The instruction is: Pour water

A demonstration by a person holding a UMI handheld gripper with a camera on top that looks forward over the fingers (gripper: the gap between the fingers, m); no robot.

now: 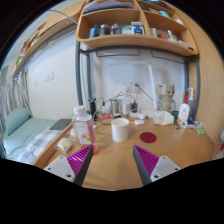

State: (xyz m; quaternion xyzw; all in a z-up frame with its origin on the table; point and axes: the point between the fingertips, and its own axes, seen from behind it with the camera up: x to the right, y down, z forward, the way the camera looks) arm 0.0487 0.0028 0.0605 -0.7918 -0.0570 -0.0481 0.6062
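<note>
Standing just ahead of the spread, empty gripper [108, 163] on the wooden desk [120, 160] are one white cup [120, 129], one clear bottle [83, 125] at its left and one red coaster [148, 137]

Mug [120, 129] on desk [115, 158] beyond the fingers, bottle [83, 124] left of it, shelf [135, 38] above
</note>
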